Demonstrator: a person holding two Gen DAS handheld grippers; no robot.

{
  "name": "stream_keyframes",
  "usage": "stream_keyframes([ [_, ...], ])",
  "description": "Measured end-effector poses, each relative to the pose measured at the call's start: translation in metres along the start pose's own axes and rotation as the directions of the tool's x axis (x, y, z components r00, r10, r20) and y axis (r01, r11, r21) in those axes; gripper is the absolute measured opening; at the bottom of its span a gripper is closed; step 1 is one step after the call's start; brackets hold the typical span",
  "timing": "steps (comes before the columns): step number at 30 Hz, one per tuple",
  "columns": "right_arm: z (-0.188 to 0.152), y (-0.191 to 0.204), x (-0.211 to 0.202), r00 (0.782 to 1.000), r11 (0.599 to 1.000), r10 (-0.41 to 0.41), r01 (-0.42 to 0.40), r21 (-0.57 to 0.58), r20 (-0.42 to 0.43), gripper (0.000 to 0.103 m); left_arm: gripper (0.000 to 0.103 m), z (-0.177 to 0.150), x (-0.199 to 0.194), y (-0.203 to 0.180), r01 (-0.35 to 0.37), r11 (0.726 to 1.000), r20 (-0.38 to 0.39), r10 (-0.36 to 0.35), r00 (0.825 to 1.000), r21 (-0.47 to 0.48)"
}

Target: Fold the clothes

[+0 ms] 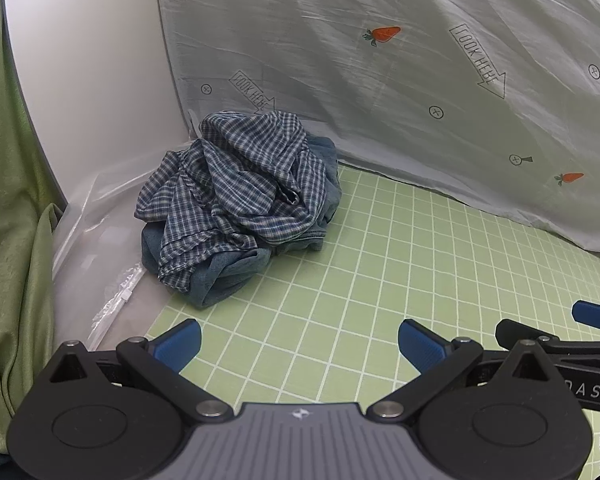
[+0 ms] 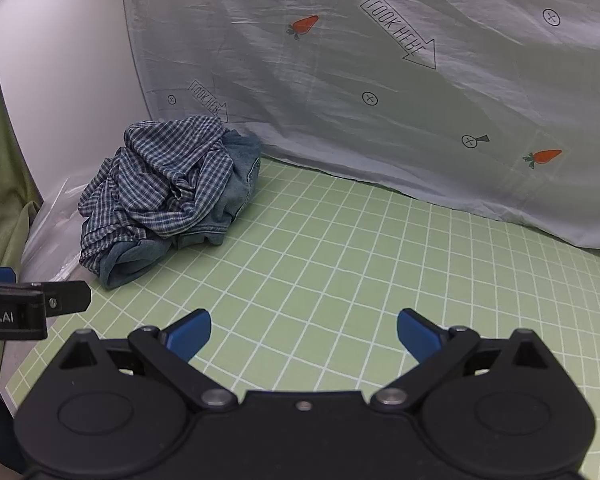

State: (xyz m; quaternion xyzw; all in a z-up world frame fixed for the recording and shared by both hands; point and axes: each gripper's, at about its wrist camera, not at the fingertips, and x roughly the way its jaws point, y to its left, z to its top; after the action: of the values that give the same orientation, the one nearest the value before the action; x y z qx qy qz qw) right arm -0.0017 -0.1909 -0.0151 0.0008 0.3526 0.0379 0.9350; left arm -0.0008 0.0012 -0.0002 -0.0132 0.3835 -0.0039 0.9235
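Note:
A crumpled blue-and-white checked shirt (image 1: 236, 184) lies heaped on a blue denim garment (image 1: 228, 276) at the far left corner of the green grid mat (image 1: 380, 280). The pile also shows in the right wrist view, checked shirt (image 2: 160, 184) over denim (image 2: 240, 188). My left gripper (image 1: 298, 346) is open and empty, above the mat, short of the pile. My right gripper (image 2: 304, 336) is open and empty, over the mat to the right of the pile. Its tip shows in the left wrist view (image 1: 592, 316).
A pale sheet printed with carrots and arrows (image 1: 420, 80) hangs behind the mat. A white panel (image 1: 92, 80) and clear plastic bag (image 1: 108, 280) stand left of the pile. Green cloth (image 1: 8, 200) hangs at the far left.

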Motion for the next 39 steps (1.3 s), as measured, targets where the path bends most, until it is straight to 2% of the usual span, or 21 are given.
stream_keyframes([
  [39, -0.001, -0.002, -0.002, 1.0, 1.0, -0.001, 0.001, 0.0, 0.001, 0.101, 0.103, -0.003, -0.002, -0.011, -0.018, 1.0, -0.012, 0.018, 1.0, 0.0],
])
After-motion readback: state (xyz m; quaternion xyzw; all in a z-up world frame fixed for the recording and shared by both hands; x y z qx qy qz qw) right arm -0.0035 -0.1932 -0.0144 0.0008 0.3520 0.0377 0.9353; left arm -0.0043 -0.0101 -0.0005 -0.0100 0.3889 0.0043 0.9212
